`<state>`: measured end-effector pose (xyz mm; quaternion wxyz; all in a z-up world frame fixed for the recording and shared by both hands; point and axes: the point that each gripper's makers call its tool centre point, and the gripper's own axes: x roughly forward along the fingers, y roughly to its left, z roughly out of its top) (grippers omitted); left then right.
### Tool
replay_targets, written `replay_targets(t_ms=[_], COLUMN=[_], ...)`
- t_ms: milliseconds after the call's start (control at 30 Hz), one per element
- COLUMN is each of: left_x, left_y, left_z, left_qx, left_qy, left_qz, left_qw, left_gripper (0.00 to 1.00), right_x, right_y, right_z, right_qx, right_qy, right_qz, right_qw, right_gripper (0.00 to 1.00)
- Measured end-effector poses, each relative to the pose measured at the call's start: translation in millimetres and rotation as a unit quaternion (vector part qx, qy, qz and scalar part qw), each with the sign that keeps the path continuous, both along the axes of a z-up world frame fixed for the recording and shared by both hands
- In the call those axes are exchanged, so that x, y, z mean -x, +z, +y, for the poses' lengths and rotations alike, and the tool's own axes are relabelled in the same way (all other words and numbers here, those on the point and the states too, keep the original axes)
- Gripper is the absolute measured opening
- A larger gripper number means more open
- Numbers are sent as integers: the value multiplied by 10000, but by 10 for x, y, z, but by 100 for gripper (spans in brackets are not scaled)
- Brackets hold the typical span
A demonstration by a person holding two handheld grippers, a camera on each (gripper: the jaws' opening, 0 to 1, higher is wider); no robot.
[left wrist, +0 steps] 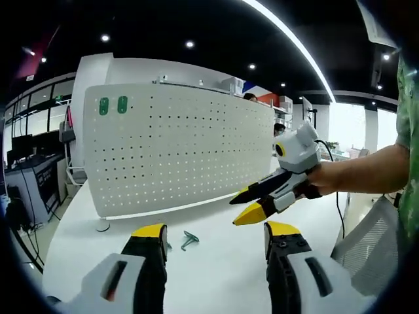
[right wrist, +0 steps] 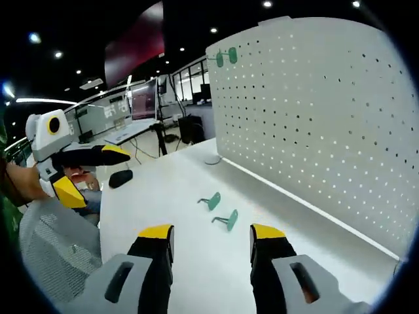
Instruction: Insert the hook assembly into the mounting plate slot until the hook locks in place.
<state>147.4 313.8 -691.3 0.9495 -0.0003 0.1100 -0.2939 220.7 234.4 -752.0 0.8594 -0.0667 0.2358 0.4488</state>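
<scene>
In the left gripper view, the left gripper (left wrist: 214, 233) is being held low over the white bench (left wrist: 216, 275) with its two yellow-tipped jaws wide apart, and nothing is being held between them. Just past its tips, a small green hook (left wrist: 189, 240) is lying flat on the bench. A bit farther off to the right, the right gripper (left wrist: 247, 205) is being held up in a person's hand (left wrist: 327, 178), its jaws a little apart with nothing between them. Behind it all, a big white board full of little holes (left wrist: 177, 154) is standing upright on the bench, and two green hooks (left wrist: 112, 105) are already being carried near its top corner. In the right gripper view, the right gripper (right wrist: 211, 237) is being held over the bench with its jaws wide apart and nothing in them. Just ahead of the tips, two green hooks (right wrist: 220, 210) are lying on the bench, one beside the other, well apart from the board. To the left, the left gripper (right wrist: 91, 171) is being held up, its jaws spread wide. Farther back, desks with screens (right wrist: 141, 101) are being seen in the room.
</scene>
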Motion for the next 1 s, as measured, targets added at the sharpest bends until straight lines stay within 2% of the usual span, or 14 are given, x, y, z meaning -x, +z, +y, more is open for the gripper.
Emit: replay_targets(t_ms=[333,667,1000], left_x=[-19,-23,-28], left_y=[-30,-61,-76], left_z=[2,0,-2], left_qx=[13,14,37], left_qy=[-9,-30,-50], left_qz=[55,111,144], left_qw=[10000,9999,9999], left_gripper=[61,61,60], right_x=[-120,-278,-341], right_y=[-220,-400,-579], right_z=[122,201,270], right_qx=[181,351,570], right_qy=[18,-51,5], right_qz=[67,51,93], right_qw=[9998,9994,9983], right_gripper=[41,31,24])
